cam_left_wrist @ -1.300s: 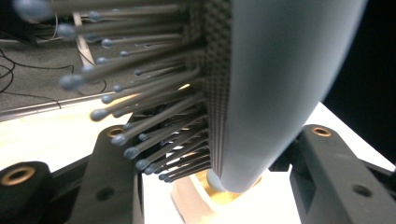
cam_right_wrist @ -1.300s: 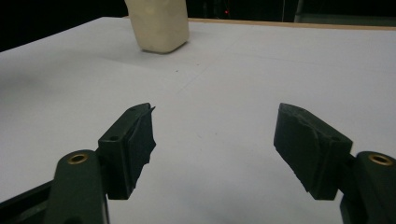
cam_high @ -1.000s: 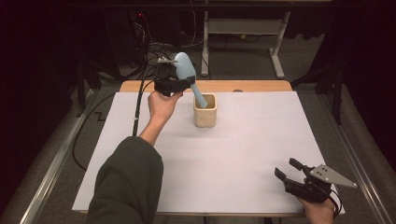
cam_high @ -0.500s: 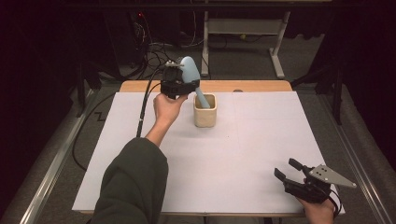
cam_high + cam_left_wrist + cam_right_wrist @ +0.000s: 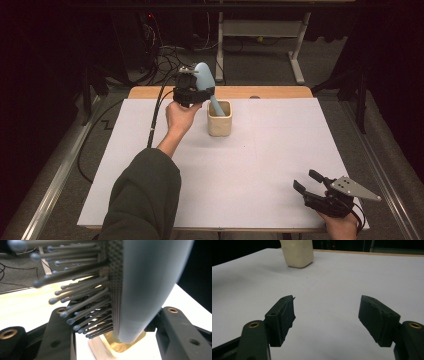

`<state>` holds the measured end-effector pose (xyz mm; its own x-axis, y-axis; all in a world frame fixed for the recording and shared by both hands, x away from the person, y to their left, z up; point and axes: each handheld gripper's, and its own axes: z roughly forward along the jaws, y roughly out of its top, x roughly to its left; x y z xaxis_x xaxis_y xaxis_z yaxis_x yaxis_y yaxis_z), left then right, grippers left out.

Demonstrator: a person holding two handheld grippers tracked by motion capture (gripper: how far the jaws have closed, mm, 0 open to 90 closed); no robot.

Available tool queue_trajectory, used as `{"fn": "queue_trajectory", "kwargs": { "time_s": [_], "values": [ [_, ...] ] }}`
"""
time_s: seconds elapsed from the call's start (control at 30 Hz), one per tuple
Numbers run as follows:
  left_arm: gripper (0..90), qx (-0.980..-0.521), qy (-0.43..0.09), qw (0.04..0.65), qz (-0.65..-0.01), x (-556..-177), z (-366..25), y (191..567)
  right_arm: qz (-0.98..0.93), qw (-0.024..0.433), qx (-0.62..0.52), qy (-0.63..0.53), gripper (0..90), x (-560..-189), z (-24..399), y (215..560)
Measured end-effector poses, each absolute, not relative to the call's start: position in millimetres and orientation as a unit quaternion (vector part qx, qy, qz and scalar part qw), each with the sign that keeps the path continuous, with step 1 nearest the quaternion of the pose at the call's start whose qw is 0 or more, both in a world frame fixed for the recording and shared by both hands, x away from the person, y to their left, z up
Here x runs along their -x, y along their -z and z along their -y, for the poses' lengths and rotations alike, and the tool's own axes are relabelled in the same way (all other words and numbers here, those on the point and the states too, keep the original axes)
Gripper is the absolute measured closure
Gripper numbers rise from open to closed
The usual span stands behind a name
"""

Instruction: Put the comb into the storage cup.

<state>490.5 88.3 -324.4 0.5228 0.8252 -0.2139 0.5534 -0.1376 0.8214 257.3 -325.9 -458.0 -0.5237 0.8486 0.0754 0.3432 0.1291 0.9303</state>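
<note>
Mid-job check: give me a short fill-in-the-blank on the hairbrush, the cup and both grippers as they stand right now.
1. The left gripper is shut on the head of the light blue ____.
2. The hairbrush handle points down into the cream ____.
3. The right gripper has its jaws ____, with nothing between them.
4. The cup stands on the ____ sheet that covers the table.

Missing words: hairbrush; cup; open; white
</note>
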Motion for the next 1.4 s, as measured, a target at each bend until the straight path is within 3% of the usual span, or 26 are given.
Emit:
{"fn": "queue_trajectory", "kwargs": {
  "time_s": [1.4],
  "values": [
    [50.8, -0.755, -0.113, 0.438, -0.475, -499, -69, 360, -0.710, 0.248, -0.418, -0.509, 29.5, -257, 326, 458]
  ]
}}
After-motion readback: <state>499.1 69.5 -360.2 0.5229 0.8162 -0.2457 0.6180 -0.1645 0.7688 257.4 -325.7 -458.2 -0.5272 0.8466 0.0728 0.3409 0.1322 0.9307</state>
